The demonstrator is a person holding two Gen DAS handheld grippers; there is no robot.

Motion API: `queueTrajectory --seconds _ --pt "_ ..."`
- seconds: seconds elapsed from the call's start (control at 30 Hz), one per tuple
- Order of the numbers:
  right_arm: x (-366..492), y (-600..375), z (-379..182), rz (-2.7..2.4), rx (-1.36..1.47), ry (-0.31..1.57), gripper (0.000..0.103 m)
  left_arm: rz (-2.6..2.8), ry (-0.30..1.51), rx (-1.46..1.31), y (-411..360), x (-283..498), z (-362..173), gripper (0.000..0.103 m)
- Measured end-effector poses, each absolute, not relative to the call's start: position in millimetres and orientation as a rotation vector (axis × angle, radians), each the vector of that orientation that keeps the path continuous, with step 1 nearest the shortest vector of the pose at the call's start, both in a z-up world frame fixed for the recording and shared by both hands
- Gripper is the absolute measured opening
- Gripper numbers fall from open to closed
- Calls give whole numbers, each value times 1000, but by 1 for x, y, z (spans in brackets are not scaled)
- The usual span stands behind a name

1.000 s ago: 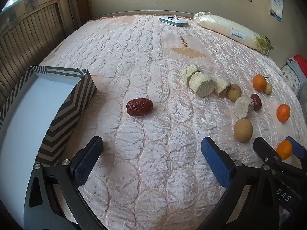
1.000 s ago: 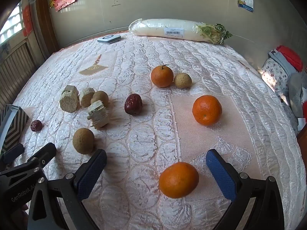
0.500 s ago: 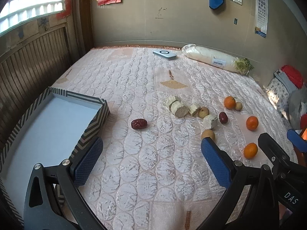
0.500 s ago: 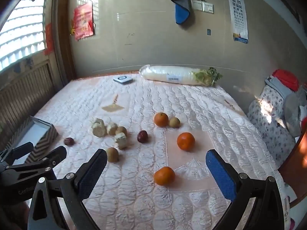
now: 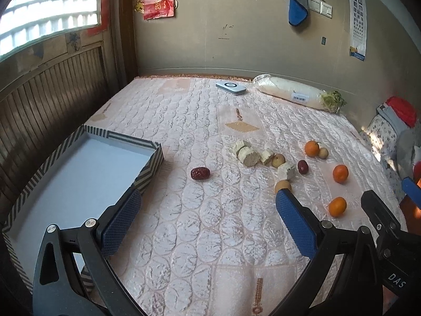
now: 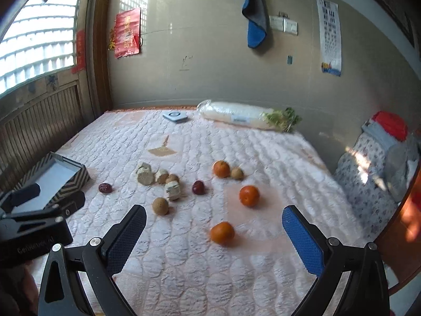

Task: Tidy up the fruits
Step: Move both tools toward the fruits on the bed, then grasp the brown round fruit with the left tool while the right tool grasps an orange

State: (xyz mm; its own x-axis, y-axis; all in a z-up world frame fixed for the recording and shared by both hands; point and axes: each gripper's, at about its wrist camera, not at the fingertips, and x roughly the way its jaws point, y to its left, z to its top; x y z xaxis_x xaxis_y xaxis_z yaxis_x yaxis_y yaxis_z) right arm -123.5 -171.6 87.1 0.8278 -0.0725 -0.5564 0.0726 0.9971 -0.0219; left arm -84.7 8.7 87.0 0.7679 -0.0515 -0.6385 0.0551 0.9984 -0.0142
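Fruit lies scattered on a quilted pink mattress (image 5: 200,216). A dark red date (image 5: 200,173) sits alone near a striped tray (image 5: 147,144) with a pale blue floor at the left. Further right are pale cut chunks (image 5: 248,155), brown round fruits (image 5: 282,185), a second date (image 5: 302,166) and three oranges (image 6: 222,232) (image 6: 249,195) (image 6: 221,168). My left gripper (image 5: 206,210) hangs open above the mattress, well short of the date. Open too is my right gripper (image 6: 214,226), with the nearest orange lying between its fingers in the picture, further off.
A wrapped white radish (image 5: 294,94) and a small flat device (image 5: 231,88) lie by the far wall. A wooden slatted panel (image 5: 52,92) runs along the left. Floral bags (image 6: 373,168) and a wooden edge (image 6: 402,226) stand at the right.
Both grippers have pulled back and up from the mattress; the fruits look much smaller and farther. Nothing was picked up, and both stay open.
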Motion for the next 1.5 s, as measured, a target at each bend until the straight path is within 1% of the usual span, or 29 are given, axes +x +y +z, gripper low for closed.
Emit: queueTrajectory --seconds 0.07,0.27,0.47,0.5,0.53,0.63,0.73,0.8,0.93,1.17,1.23,1.33,1.5 --pt "-119 -172 88 -80 -33 590 103 -59 697 22 3 -74 86 103" --pt "-80 -183 71 -17 -21 702 103 -51 741 62 -11 -27 76 103" --pt "-20 -198 58 79 -10 839 102 -52 805 120 -17 9 76 103" --pt "-13 -200 59 85 -8 850 101 -65 809 132 -17 11 76 103" --pt "-6 -202 59 94 -2 861 97 -77 822 144 -17 12 74 103" --pt "7 -205 60 123 50 923 89 -125 903 161 -12 17 69 103" --pt "11 -202 65 108 44 969 87 -172 975 162 -9 14 68 103" --pt "9 -203 73 84 46 974 85 -200 1001 153 -9 11 70 103" --pt "-9 -214 83 47 91 928 85 -238 968 202 -22 1 71 103" --pt "-31 -206 62 62 75 853 85 -256 929 108 -27 -17 47 103" --pt "-44 -205 61 75 77 806 85 -257 905 126 -33 -17 45 103" --pt "-64 -208 58 3 42 808 85 -272 913 136 -45 -17 41 103" --pt "-93 -232 56 -20 93 821 85 -342 919 158 -67 -11 35 103"
